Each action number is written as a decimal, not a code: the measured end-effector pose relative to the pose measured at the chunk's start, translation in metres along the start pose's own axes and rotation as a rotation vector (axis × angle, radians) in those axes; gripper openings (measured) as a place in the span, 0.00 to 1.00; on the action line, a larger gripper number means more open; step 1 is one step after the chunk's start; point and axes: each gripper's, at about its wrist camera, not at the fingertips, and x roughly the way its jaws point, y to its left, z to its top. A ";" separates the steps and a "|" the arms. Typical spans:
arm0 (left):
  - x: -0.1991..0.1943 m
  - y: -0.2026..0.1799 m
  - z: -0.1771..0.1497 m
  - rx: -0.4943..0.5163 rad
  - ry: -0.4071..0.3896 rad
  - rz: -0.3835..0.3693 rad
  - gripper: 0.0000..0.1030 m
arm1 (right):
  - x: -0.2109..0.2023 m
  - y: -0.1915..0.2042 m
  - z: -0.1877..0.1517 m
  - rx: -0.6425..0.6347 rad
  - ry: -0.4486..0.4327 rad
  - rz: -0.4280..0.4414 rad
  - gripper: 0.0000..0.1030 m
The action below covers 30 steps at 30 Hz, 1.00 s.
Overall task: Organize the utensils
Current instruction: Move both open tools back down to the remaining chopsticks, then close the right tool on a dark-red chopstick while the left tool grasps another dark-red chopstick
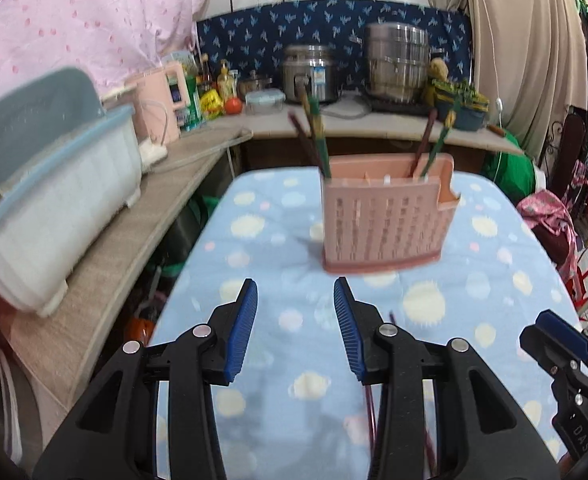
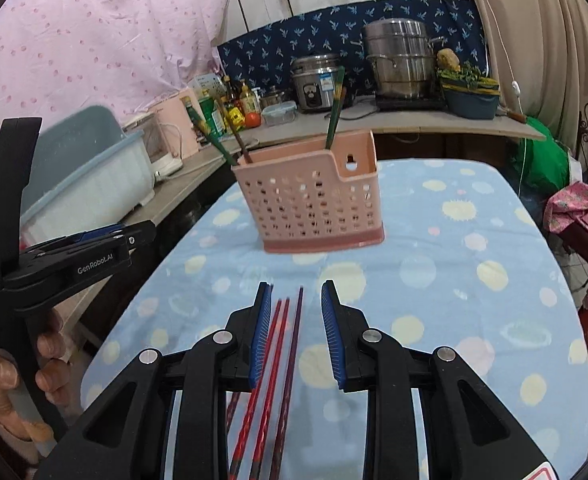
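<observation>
While tilted down over the table (image 2: 433, 288), left gripper (image 1: 295, 286) spread, empty; right gripper (image 2: 295, 286) spread astride red chopsticks (image 2: 278, 344)

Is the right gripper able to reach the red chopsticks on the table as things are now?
Probably yes. The red chopsticks lie on the tablecloth between the open jaws of the right gripper, nearer its left pad, and nothing covers them. The pink holder stands farther ahead.

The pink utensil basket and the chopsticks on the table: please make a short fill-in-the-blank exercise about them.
1. The pink utensil basket stands on a ___ cloth with pale spots.
2. The red chopsticks lie between the fingers of the ___ gripper.
3. Nothing lies between the fingers of the ___ gripper.
4. The green-handled utensils stand ___ the basket.

Missing words: blue; right; left; in
</observation>
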 end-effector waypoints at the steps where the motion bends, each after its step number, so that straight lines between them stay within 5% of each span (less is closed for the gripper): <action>1: 0.003 0.001 -0.010 -0.005 0.022 -0.002 0.37 | 0.001 0.000 -0.010 0.001 0.021 0.000 0.25; 10: 0.021 0.004 -0.076 -0.014 0.164 -0.029 0.37 | 0.007 0.000 -0.079 0.021 0.143 -0.016 0.25; 30: 0.026 -0.007 -0.139 0.000 0.252 -0.071 0.37 | 0.021 0.014 -0.125 -0.004 0.244 -0.018 0.26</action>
